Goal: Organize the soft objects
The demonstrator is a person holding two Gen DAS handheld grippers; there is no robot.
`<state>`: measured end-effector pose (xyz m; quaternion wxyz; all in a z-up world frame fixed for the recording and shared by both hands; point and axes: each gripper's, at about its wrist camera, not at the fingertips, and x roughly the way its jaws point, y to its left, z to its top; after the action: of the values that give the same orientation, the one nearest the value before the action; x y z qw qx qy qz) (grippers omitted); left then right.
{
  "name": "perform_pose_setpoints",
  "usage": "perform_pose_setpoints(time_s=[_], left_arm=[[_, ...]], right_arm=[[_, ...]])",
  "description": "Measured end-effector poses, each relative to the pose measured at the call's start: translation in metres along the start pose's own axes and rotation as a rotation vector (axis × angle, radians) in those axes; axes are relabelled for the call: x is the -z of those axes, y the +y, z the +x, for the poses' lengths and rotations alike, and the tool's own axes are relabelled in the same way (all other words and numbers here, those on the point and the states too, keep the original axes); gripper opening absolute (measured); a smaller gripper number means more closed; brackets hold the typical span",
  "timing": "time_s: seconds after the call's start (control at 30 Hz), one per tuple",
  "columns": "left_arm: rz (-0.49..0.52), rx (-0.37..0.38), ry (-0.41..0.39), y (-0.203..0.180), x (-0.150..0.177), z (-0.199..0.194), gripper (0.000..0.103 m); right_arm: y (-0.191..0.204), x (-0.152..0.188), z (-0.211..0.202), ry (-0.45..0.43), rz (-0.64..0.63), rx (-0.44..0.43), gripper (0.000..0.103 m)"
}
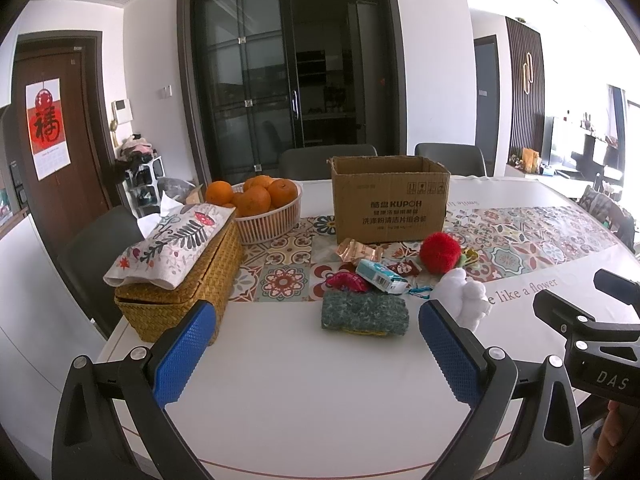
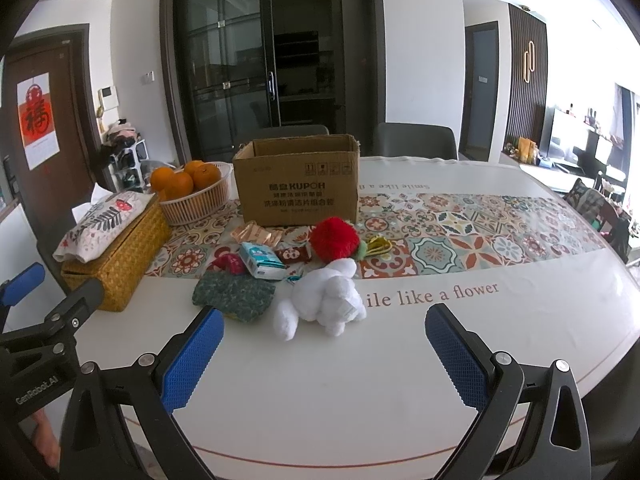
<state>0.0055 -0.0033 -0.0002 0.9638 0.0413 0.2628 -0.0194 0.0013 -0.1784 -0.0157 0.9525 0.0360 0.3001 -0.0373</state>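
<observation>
A pile of small items lies on the table in front of an open cardboard box [image 1: 390,200] [image 2: 298,184]. It holds a white plush toy [image 2: 326,300] [image 1: 464,294], a red fluffy ball [image 2: 334,238] [image 1: 440,251], a green knitted pouch [image 1: 364,314] [image 2: 234,294], a tissue pack [image 1: 380,276] [image 2: 260,260], a pink item [image 1: 346,282] and foil wrappers [image 1: 358,250]. My left gripper [image 1: 316,352] is open and empty, just short of the pouch. My right gripper [image 2: 324,360] is open and empty, just short of the plush toy.
A wicker tissue box with a floral cover [image 1: 180,276] [image 2: 116,248] stands at the left. A white basket of oranges [image 1: 264,208] [image 2: 196,192] is behind it. Grey chairs [image 1: 328,160] stand behind the table. The table's front edge [image 2: 320,460] is close below the grippers.
</observation>
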Motion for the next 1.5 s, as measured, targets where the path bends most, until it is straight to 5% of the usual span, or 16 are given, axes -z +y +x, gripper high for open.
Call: perform_pose_setpoints(time_s=[0.77,1.5], left_arm=[[0.002,0.012,0.017,0.0,0.005,0.005,0.103],[0.081,0.104,0.096,-0.025,0.004,0.078,0.103]], right_arm=[[0.0,0.002,0.003,0.01,0.0,-0.002,0.102],[-0.016,-0.002,0.069,0.088,0.01,-0.004,0.102]])
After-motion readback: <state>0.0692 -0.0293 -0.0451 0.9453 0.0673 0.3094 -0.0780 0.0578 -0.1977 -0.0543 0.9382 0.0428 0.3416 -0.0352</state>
